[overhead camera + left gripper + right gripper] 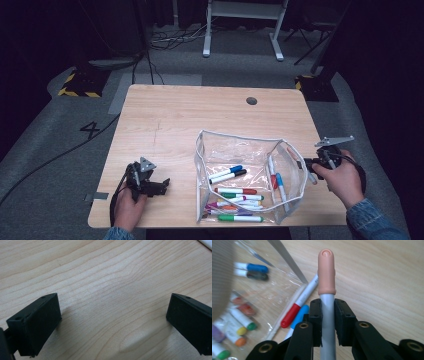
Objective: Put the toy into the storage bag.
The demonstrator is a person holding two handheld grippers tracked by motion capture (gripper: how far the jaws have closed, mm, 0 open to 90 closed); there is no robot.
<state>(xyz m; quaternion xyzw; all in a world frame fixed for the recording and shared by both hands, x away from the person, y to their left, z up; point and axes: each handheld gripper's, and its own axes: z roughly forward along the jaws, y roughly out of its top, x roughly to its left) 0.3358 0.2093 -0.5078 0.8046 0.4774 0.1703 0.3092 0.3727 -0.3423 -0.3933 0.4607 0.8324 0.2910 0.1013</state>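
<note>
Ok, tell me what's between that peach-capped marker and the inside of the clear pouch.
The right tongs grip the peach-capped marker just outside the clear pouch. The pouch's right wall stands between; its top is open.

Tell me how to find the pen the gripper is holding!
Look at the clear pouch on the wooden table, then just past its right edge. There the right gripper clamps a marker with a grey barrel and peach cap, unlike the white-barrelled ones.

One clear pouch [235, 150], roughly ten markers [227, 175] inside, one peach-capped marker [326, 272] apart.
</note>
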